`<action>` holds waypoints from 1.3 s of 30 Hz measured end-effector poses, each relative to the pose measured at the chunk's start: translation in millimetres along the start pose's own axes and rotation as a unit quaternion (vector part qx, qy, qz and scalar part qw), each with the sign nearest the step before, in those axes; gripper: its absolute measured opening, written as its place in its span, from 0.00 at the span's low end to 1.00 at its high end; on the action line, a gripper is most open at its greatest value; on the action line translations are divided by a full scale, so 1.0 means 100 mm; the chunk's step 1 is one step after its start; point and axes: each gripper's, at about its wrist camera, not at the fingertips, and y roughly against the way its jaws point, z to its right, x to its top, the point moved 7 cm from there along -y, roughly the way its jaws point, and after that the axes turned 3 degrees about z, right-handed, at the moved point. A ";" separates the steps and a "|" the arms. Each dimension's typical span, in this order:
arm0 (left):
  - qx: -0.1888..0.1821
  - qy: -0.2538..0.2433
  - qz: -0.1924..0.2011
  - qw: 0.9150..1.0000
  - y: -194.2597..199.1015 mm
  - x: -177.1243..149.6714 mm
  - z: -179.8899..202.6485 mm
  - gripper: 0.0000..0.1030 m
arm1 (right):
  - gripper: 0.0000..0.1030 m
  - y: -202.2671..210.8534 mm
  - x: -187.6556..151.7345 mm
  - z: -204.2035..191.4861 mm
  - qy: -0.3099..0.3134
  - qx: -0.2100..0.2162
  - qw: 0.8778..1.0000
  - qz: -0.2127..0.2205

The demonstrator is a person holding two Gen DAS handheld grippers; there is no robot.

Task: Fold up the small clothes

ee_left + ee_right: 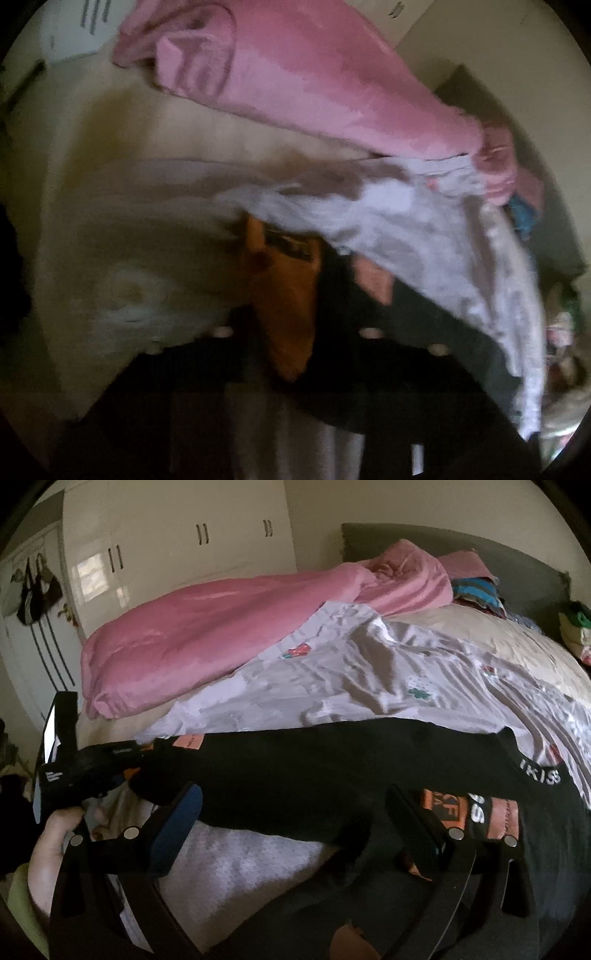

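We found the black garment [314, 768] stretched across the bed [498, 635], left tongs [147, 753] clamped on its far end, right tongs [291, 823] gaping over its waistband; we judged keeping it taut best.

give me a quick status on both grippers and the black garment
Left gripper shut on black garment end. Right gripper open, straddling it, not gripping. Pink blanket bunched behind, clear of the work.

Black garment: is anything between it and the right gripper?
Nothing visible. The black garment stretches across the bed right in front of the right gripper, whose jaws are open with the cloth already between the fingers. The garment's far end looks pinched in the left gripper.
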 end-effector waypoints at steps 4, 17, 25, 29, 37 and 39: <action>-0.052 -0.026 0.034 0.998 0.19 0.05 0.23 0.09 | 0.96 0.11 0.00 0.12 -0.015 -0.009 1.000 0.009; -0.159 -0.129 0.076 0.976 0.78 -0.13 1.11 0.08 | 0.96 0.77 -0.12 0.85 -0.099 -0.056 0.992 0.051; -0.213 -0.182 0.070 0.957 1.15 -0.40 1.70 0.08 | 0.96 1.22 -0.26 1.37 -0.152 -0.086 0.982 0.079; -0.226 -0.206 0.071 0.950 1.27 -0.48 1.94 0.07 | 0.96 1.39 -0.33 1.59 -0.175 -0.096 0.976 0.090; -0.253 -0.245 0.075 0.933 1.49 -0.64 2.36 0.07 | 0.96 1.69 -0.44 1.87 -0.201 -0.109 0.967 0.113; -0.263 -0.251 0.070 0.929 1.52 -0.69 2.46 0.07 | 0.96 1.76 -0.45 1.93 -0.204 -0.113 0.965 0.117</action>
